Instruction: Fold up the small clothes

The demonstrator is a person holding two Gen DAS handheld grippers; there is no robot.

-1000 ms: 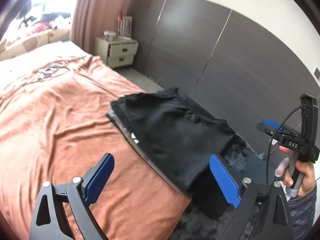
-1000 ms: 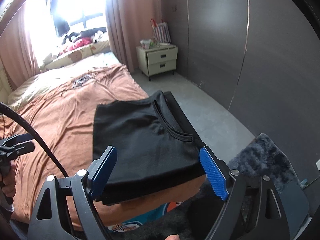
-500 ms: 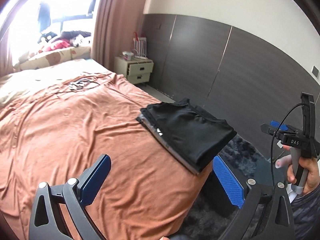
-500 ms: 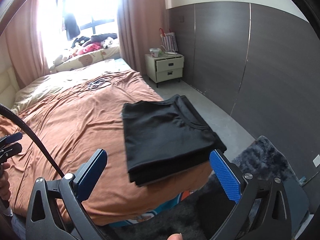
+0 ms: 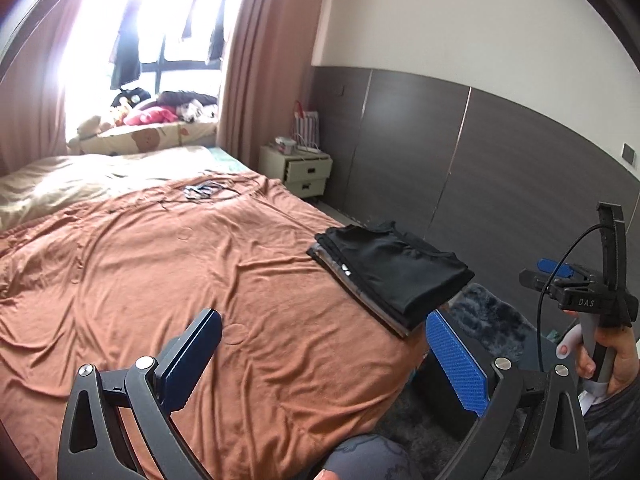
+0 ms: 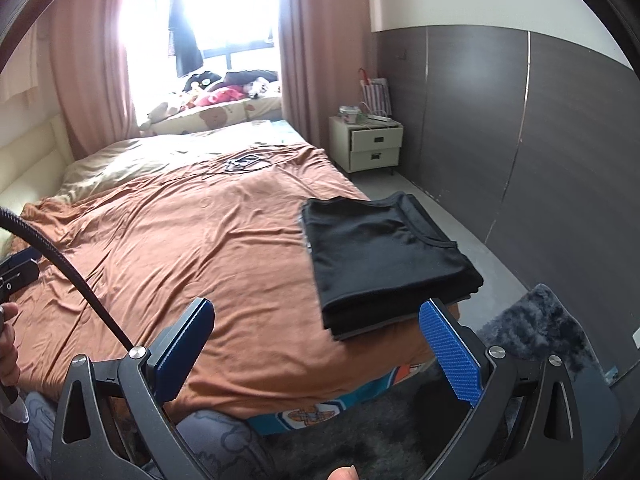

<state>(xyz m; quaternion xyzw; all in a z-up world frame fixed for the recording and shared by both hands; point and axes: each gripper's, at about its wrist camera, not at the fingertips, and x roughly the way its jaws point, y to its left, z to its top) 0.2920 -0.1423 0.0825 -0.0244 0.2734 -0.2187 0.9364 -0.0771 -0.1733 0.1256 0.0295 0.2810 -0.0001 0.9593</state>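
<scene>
At the bed's (image 6: 208, 248) near corner: folded black shirt (image 6: 384, 256) on stack | both claws, left (image 5: 320, 364) and right (image 6: 316, 356), pulled back, wide open, empty | fold looks finished

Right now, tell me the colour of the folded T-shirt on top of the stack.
Black folded T-shirt; the right wrist view shows it best.

Bright window (image 6: 208, 12) between pink curtains (image 6: 316, 40), dark panelled wall (image 6: 520, 120), cream nightstand (image 6: 374, 144) beside the bed (image 6: 180, 240).
</scene>
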